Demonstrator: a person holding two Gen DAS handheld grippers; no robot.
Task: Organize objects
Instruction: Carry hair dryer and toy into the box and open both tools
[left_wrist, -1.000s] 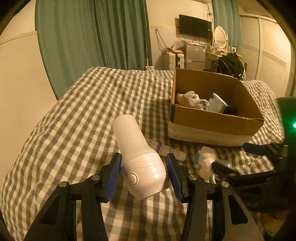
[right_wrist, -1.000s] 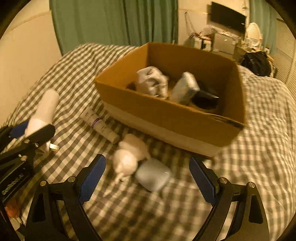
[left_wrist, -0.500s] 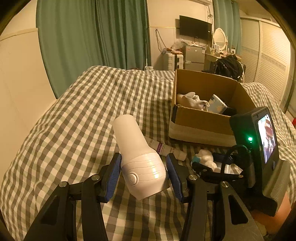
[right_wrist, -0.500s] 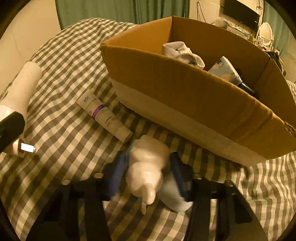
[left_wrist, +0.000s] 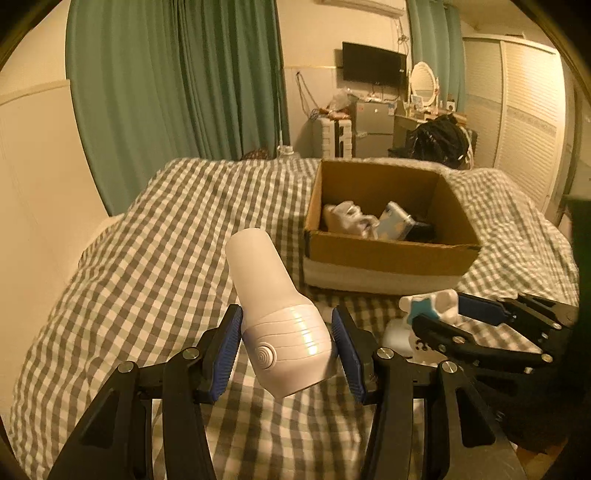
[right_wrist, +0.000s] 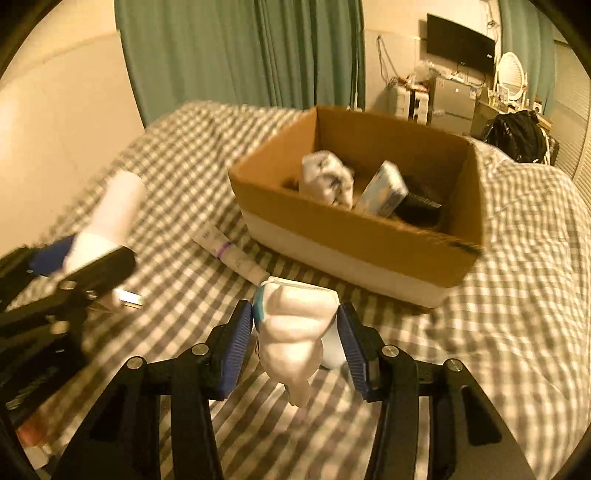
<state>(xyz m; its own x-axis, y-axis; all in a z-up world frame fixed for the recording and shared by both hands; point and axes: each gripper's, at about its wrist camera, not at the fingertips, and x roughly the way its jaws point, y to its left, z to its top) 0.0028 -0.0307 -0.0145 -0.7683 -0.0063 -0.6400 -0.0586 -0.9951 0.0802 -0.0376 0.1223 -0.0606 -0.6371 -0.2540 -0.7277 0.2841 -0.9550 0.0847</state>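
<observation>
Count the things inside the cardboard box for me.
3 in the cardboard box: a crumpled white cloth left, a light blue pack in the middle, a dark item right. More may be hidden.

A white hair dryer (left_wrist: 280, 317) and a lumpy white figurine (right_wrist: 295, 328) are hanging clamped above the checked bedding; a cardboard box (right_wrist: 354, 236) is sitting nearby.

left hand-held gripper (left_wrist: 287, 349) clamping white dryer (left_wrist: 275, 312), cardboard box (left_wrist: 388, 254)
</observation>
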